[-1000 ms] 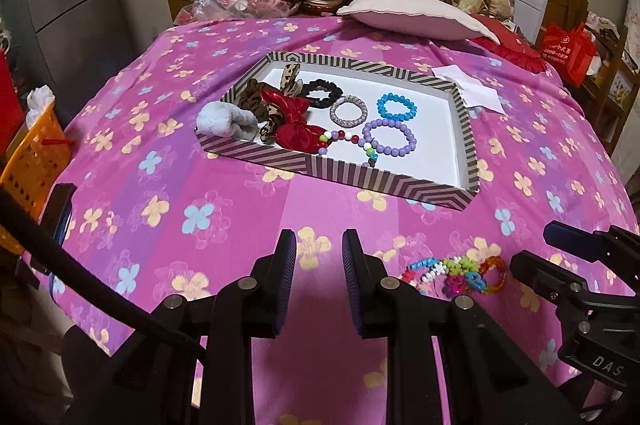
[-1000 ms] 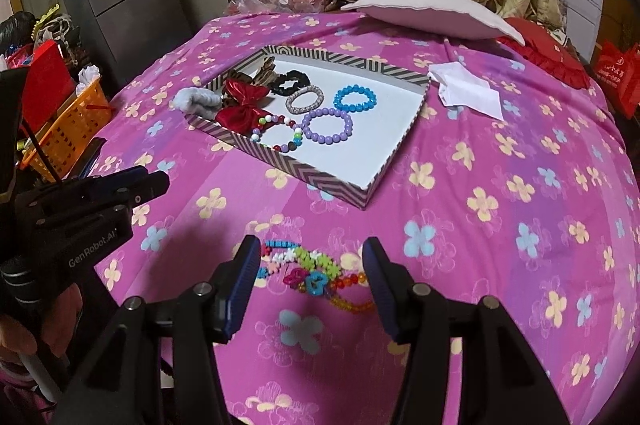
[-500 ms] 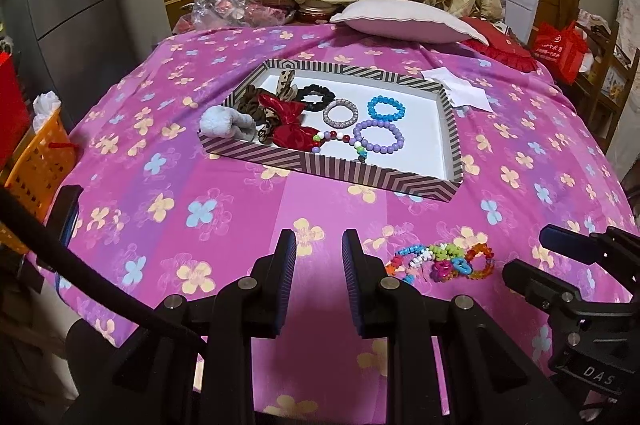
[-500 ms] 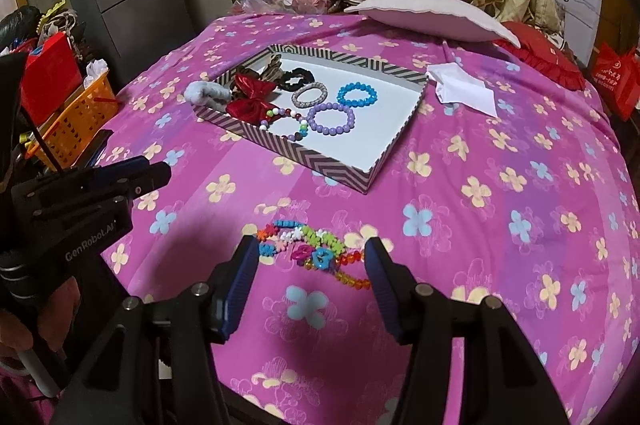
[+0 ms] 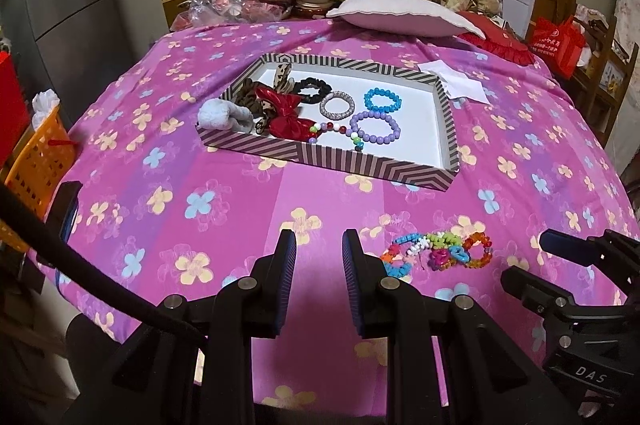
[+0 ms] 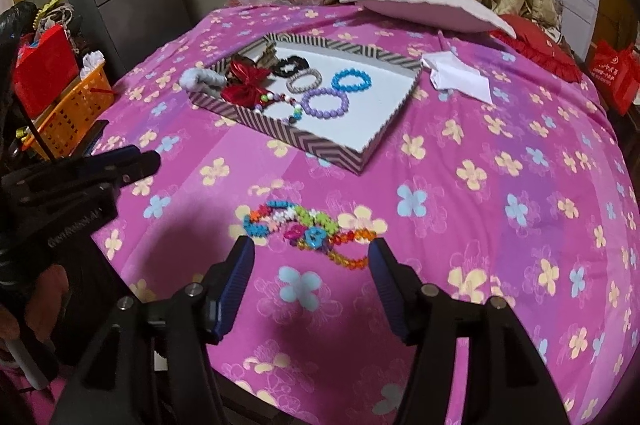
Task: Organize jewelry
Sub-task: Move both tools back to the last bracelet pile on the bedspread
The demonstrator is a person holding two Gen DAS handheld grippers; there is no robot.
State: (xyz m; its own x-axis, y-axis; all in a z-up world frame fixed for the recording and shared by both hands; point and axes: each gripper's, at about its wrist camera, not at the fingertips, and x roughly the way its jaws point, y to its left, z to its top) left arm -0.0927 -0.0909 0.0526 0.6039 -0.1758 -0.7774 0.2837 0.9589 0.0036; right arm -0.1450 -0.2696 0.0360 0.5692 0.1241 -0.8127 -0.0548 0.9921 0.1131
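Right gripper [image 6: 311,257] is the one lined up. The tangle of multicoloured plastic bead bracelets [image 6: 308,231] lies loose on the pink flower-print bedspread [image 6: 500,185], just ahead of its fingertips at 12 o'clock and roughly centred in the gap. Jaws are spread wide, nothing between them, no contact yet as far as I can see.

The tangle's long axis runs 9-to-3 across my right view, i.e. across the jaw opening, and it looks about as long as the gap is wide. I'd judge a closing pinch will gather it endwise, not across the thin way. Orange strand trails toward the right finger; could snag or get left behind.

Left gripper [image 5: 319,245] sits with jaws a narrow gap apart, empty, over bare cloth. From it the same bracelets [image 5: 438,252] are at about 2 o'clock, off to the side. So the right hand is nearer and better aimed.

Destination, I assume: the shallow chevron-striped cardboard tray with white floor [image 6: 304,141], at 11–12 o'clock beyond the tangle, well apart from it. Its near-right floor is bare. Already in it: purple bead bracelet [image 6: 325,103], blue bead bracelet [image 6: 352,80], silver sparkly ring-shaped bracelet [image 6: 306,81], black fabric scrunchie [image 6: 289,65], shiny red bow [image 6: 244,83].

Beads are small, hard and slippery on soft fabric; expect cloth to bunch under the pads.
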